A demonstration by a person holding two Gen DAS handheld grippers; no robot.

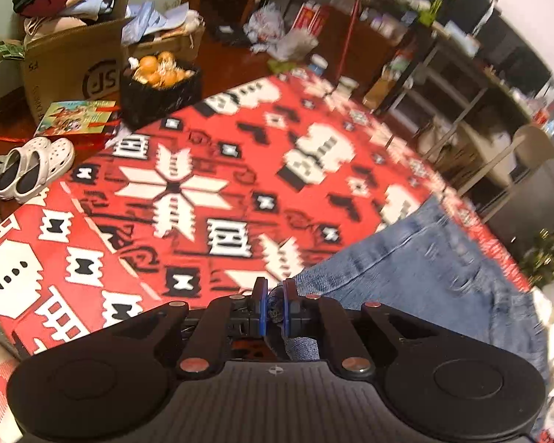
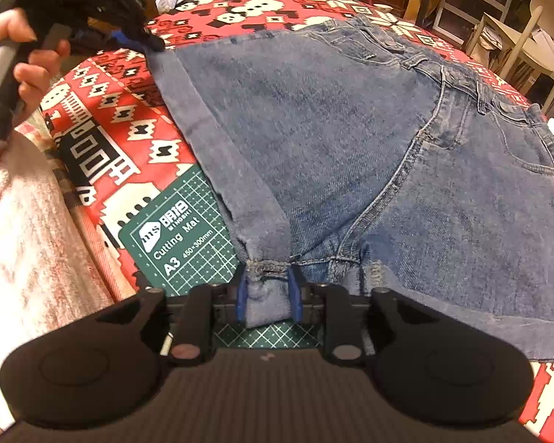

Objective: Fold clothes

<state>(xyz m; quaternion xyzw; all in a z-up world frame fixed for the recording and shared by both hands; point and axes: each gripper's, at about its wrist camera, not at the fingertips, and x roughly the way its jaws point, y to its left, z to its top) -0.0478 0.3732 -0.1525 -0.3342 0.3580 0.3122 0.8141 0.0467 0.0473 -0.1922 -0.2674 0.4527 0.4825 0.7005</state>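
Blue denim shorts [image 2: 351,140] lie spread on a red patterned tablecloth [image 2: 103,110], waistband toward the far right. My right gripper [image 2: 267,288] is shut on the near corner of a leg hem, with denim bunched between its blue pads. In the right wrist view, my left gripper [image 2: 136,38] is at the upper left, held by a hand [image 2: 22,70] and shut on the far corner of the same hem. In the left wrist view, my left gripper [image 1: 275,295] pinches a bit of denim, and the shorts [image 1: 424,269] stretch off to the right.
A green cutting mat [image 2: 188,232] lies under the shorts' near edge. A pink plaid cloth [image 2: 26,229] hangs at the table's left side. Beyond the table stand a cardboard box of clothes [image 1: 70,62], a black basket of onions [image 1: 162,88], white clogs [image 1: 33,166], shelves [image 1: 461,74] and a chair [image 2: 528,37].
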